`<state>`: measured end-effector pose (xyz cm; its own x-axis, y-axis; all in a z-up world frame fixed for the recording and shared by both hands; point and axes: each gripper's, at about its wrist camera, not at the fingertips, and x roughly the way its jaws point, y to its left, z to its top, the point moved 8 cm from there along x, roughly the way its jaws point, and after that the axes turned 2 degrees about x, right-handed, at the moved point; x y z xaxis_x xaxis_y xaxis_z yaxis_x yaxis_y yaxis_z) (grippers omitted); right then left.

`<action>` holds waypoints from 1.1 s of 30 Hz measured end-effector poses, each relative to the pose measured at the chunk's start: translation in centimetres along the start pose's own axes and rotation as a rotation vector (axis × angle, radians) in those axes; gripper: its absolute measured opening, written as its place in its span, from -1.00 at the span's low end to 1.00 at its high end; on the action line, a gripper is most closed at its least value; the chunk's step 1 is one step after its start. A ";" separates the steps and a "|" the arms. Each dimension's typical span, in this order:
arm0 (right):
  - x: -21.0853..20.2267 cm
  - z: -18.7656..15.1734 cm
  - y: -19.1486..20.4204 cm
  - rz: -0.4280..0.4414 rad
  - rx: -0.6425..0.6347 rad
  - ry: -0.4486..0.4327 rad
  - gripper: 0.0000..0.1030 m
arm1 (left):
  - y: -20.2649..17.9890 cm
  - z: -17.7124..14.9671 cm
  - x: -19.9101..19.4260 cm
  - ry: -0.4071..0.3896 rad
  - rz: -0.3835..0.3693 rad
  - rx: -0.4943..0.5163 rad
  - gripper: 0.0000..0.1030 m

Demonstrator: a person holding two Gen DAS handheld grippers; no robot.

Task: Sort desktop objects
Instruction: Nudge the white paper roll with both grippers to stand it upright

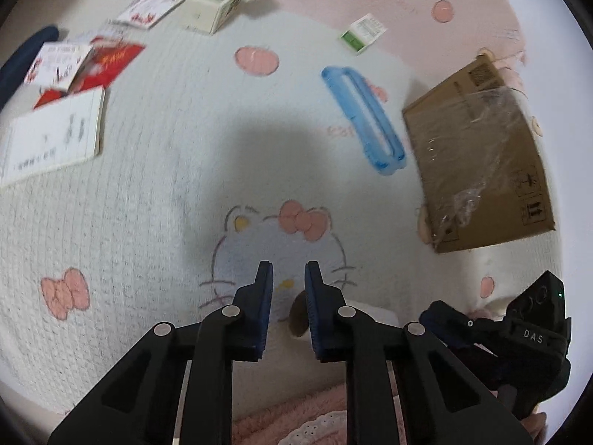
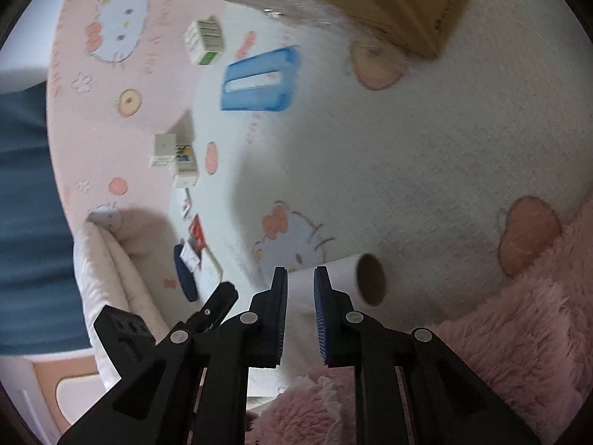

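Both grippers sit over the white roll [image 2: 333, 282], which lies on its side with its brown core end showing; right gripper [image 2: 300, 278] has the roll between narrow jaws, pads look close to it but contact is unclear, so can't call it held; left gripper [image 1: 288, 272] jaws also narrow, a slim gap showing, only the core end [image 1: 298, 315] visible behind them, nothing gripped that I can see.

My read: to do this well, centre the pads across the roll's body, not the hollow end, and squeeze gently; it will crush or roll off otherwise.

Beyond the roll: blue plastic case [image 1: 365, 118], taped cardboard box [image 1: 478, 155], small cartons [image 1: 218, 3], booklets [image 1: 55, 137]; all on a white-and-pink cartoon-cat blanket [image 1: 148, 222]; pink fluffy fabric [image 2: 519, 352] just beside the roll; little of the room shows.
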<state>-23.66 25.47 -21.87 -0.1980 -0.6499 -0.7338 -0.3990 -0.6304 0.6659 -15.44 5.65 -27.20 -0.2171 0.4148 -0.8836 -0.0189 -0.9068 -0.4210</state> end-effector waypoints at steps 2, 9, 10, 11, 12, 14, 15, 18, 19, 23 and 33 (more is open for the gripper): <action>-0.1 0.3 0.0 -0.009 0.005 -0.014 -0.75 | 0.1 -0.3 0.7 0.034 -0.022 -0.006 -0.61; 2.5 1.1 -2.2 -0.260 0.097 0.068 -0.75 | -1.3 -1.5 3.4 0.168 -0.080 0.059 -0.59; 3.1 1.3 -2.2 -0.240 0.112 0.082 -0.75 | -1.4 -1.6 3.6 0.178 -0.083 0.066 -0.59; 3.6 1.3 -2.0 -0.219 0.114 0.095 -0.75 | -1.6 -1.7 3.9 0.188 -0.084 0.071 -0.59; 4.1 1.3 -1.9 -0.200 0.117 0.112 -0.74 | -1.7 -1.7 4.1 0.194 -0.086 0.075 -0.59; 4.5 1.2 -1.9 -0.206 0.130 0.122 -0.72 | -1.6 -1.5 4.2 0.191 -0.091 0.071 -0.58; 4.7 1.4 -1.8 -0.200 0.131 0.118 -0.69 | -1.4 -1.3 4.2 0.188 -0.091 0.063 -0.58; 4.7 2.1 -0.6 -0.154 0.115 0.094 -0.69 | -1.0 -0.5 3.9 0.165 -0.094 0.039 -0.58; 4.7 2.5 0.1 -0.138 0.092 0.088 -0.69 | -1.0 -0.2 3.8 0.153 -0.092 0.037 -0.57; 4.6 4.2 3.8 -0.087 -0.023 0.013 -0.68 | -0.6 1.9 3.5 0.098 -0.121 -0.022 -0.57; 4.2 5.8 7.5 -0.005 -0.147 -0.143 0.19 | -0.5 2.3 4.2 0.104 -0.047 -0.013 -0.30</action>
<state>-32.66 20.47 -20.79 -0.3256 -0.5864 -0.7417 -0.2672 -0.6954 0.6671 -18.58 7.70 -30.18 -0.1141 0.4633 -0.8788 -0.0144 -0.8853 -0.4648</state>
